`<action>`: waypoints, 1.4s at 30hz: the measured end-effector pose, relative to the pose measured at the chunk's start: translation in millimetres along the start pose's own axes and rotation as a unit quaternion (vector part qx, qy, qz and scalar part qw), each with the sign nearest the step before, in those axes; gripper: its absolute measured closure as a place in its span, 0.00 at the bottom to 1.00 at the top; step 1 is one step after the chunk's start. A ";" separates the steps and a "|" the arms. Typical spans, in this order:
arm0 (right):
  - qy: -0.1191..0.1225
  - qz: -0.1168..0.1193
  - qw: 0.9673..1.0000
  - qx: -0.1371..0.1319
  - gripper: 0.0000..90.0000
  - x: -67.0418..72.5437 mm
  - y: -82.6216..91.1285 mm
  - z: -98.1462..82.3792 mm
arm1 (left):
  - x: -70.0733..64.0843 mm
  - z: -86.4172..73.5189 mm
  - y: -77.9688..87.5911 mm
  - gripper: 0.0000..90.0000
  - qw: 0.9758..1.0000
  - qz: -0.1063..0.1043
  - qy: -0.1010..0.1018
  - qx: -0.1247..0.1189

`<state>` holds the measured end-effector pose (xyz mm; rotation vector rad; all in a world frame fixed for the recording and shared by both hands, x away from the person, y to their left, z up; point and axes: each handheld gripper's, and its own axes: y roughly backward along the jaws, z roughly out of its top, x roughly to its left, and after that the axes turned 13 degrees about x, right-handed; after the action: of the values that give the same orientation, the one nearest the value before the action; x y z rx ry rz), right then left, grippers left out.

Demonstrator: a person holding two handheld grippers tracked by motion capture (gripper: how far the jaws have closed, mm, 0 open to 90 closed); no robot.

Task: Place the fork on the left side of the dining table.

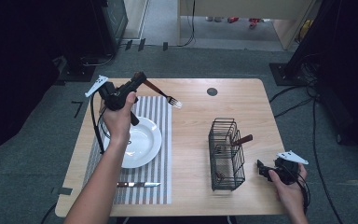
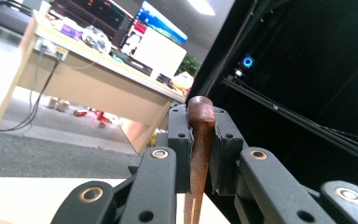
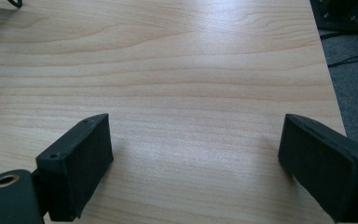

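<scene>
While the right claw point(image 3: 193, 163) gapes, the left claw point(image 2: 198, 140) clamps a fork point(image 1: 164, 95).

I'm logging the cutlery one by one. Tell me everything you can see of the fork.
The fork has a reddish-brown, wood-look handle and a silvery metal neck and tines. It is held in the air above the far edge of the striped placemat, beyond the white plate, tines pointing right and slightly down. The left tool is shut on its handle, whose rounded end pokes past the jaws. Nothing else touches it.
</scene>
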<state>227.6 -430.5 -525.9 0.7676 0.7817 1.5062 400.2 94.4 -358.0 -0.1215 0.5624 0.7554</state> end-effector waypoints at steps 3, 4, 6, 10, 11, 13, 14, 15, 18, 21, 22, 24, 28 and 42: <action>0.000 0.000 1.000 0.000 0.11 0.0 0.0 0.0 | 10.6 -1.9 1.1 0.91 1.000 0.005 0.014 -0.004; 0.000 0.000 1.000 0.000 0.11 0.0 0.0 0.0 | 13.2 -2.5 1.2 0.91 1.000 0.006 0.019 -0.005; 0.000 0.000 1.000 0.000 0.11 0.0 0.0 0.0 | 19.8 -4.5 1.2 0.91 0.999 0.010 0.034 -0.009; 0.000 0.000 1.000 0.000 0.11 0.0 0.0 0.0 | 37.4 -10.3 0.8 0.91 0.997 0.025 0.070 -0.014; 0.000 0.000 1.000 0.000 0.11 0.0 0.0 0.0 | 37.4 -10.3 0.8 0.91 0.997 0.025 0.070 -0.014; 0.000 0.000 1.000 0.000 0.11 0.0 0.0 0.0 | 46.0 -13.6 0.3 0.91 0.996 0.034 0.076 -0.009; 0.000 0.000 1.000 0.000 0.11 0.0 0.0 0.0 | 48.6 -14.6 0.2 0.91 0.996 0.036 0.082 -0.010; 0.000 0.000 1.000 0.000 0.11 0.0 0.0 0.0 | 51.5 -15.6 0.4 0.91 0.995 0.037 0.087 -0.010; 0.000 0.000 1.000 0.000 0.11 0.0 0.0 0.0 | 64.7 -19.9 0.8 0.91 0.992 0.040 0.122 -0.010; 0.000 0.000 1.000 0.000 0.11 0.1 0.0 0.0 | 76.7 -24.9 1.1 0.91 0.988 0.048 0.145 -0.013; 0.000 0.000 1.000 0.000 0.11 0.0 0.0 0.0 | 81.0 -27.2 1.0 0.91 0.987 0.055 0.149 -0.013; 0.000 0.000 1.000 0.000 0.11 0.1 0.0 0.0 | 87.4 -30.6 1.1 0.91 0.985 0.064 0.158 -0.015; 0.000 0.000 1.000 0.000 0.11 0.0 0.0 0.0 | 99.3 -37.0 2.5 0.91 0.978 0.079 0.189 -0.033; 0.000 0.000 1.000 0.000 0.11 0.0 0.0 0.0 | 138.2 -60.6 8.4 0.90 0.957 0.136 0.251 -0.048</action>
<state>227.6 -430.6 -525.9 0.7671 0.7819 1.5065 449.2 167.3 -481.0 -0.3366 1.0413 1.0285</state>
